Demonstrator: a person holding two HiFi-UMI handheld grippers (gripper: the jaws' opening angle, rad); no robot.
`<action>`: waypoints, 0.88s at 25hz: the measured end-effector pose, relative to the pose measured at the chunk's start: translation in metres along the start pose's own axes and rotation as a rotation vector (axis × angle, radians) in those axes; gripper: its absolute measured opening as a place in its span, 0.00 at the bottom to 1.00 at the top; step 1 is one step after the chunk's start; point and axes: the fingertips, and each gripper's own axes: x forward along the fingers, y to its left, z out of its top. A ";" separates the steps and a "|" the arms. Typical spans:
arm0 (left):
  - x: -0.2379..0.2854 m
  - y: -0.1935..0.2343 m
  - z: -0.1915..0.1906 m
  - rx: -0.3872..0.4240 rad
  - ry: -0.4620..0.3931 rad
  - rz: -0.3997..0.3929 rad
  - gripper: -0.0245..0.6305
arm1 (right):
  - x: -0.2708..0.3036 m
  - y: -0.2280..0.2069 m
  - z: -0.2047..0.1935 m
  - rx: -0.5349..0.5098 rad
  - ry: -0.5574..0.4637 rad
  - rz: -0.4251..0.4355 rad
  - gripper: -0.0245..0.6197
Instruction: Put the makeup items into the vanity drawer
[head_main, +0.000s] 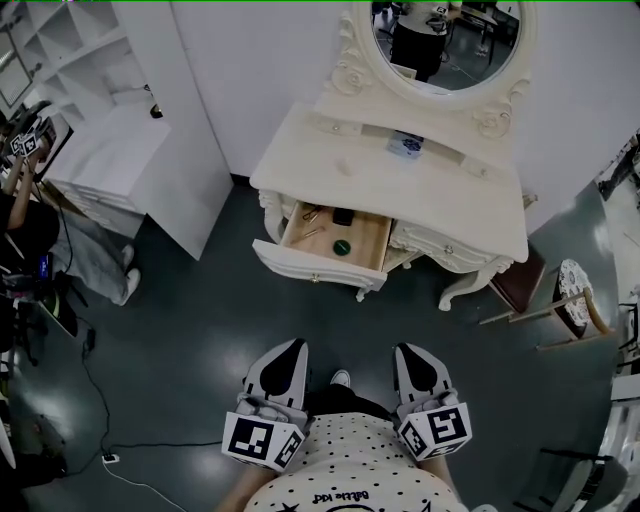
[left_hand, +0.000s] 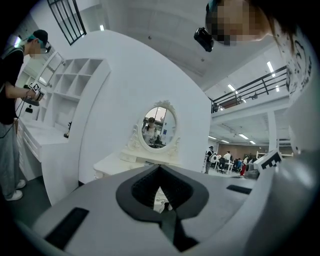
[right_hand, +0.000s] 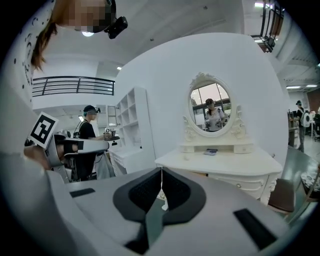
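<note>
The left hand-held gripper (head_main: 292, 350) and right hand-held gripper (head_main: 408, 354) are both clenched on nothing, side by side. Bare floor (head_main: 200, 330) separates them from the open drawer (head_main: 310, 268), whose front edge juts beyond the vanity surface (head_main: 440, 190); makeup items (head_main: 342, 247) lie inside.

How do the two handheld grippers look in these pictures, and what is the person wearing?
Both the left gripper and the right gripper have light grey shells with tapering jaws lined in black ribbed pads. Each carries a white cube with black square markers. No cables show on them. The person wears a pale shirt with small dark dots and a line of print.
</note>
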 end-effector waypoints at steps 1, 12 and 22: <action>0.003 0.000 0.000 -0.002 -0.002 0.004 0.05 | 0.002 -0.003 0.000 -0.002 0.000 0.002 0.05; 0.033 0.000 -0.002 -0.006 0.013 -0.013 0.05 | 0.014 -0.022 -0.001 0.003 0.020 -0.010 0.05; 0.079 0.046 0.015 -0.012 0.034 -0.086 0.05 | 0.069 -0.027 0.019 0.021 0.002 -0.088 0.05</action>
